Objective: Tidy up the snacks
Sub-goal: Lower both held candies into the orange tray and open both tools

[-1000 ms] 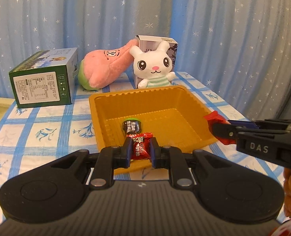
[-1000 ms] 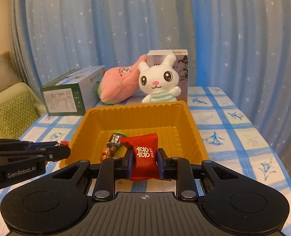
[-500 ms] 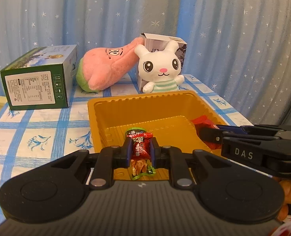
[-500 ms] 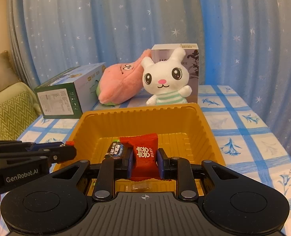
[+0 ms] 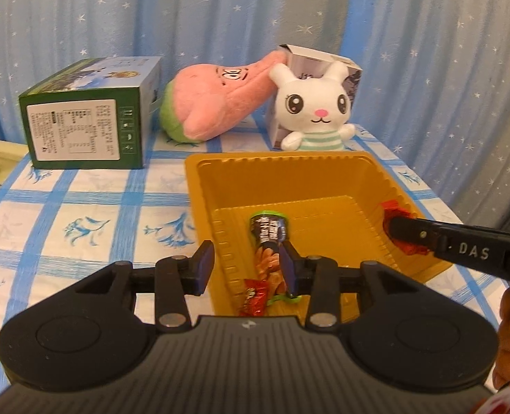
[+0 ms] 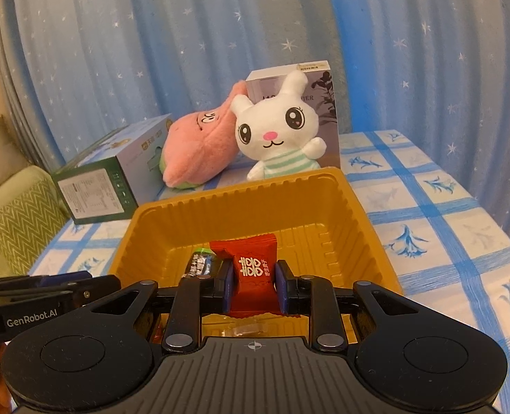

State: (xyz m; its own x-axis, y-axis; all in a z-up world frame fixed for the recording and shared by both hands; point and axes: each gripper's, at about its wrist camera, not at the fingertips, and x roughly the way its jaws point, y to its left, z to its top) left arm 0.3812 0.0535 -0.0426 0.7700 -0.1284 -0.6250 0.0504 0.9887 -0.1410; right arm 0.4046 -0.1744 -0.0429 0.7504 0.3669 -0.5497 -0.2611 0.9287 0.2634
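Note:
A yellow plastic tray [image 5: 275, 157] stands on the checked tablecloth. My left gripper [image 5: 246, 269] hangs over the tray's near left part with its jaws opening and nothing between the pads. Below it a small red candy [image 5: 255, 298] lies on the tray floor beside a dark snack packet [image 5: 267, 233]. My right gripper [image 6: 251, 284] is shut on a red candy packet [image 6: 253, 269] with white print, held over the tray [image 6: 241, 189]. From the left wrist view that gripper [image 5: 398, 233] reaches in over the tray's right wall.
Behind the tray stand a green carton [image 5: 82, 127], a pink plush [image 5: 217, 100], a white bunny plush [image 5: 315, 114] and a grey box [image 6: 317, 93]. A blue starred curtain closes the back. A green cushion [image 6: 17, 217] lies off the table's left edge.
The left jaws have spread and let go of the small red candy, which now lies in the tray. Both grippers have moved forward over the tray; the right still grips its red packet.

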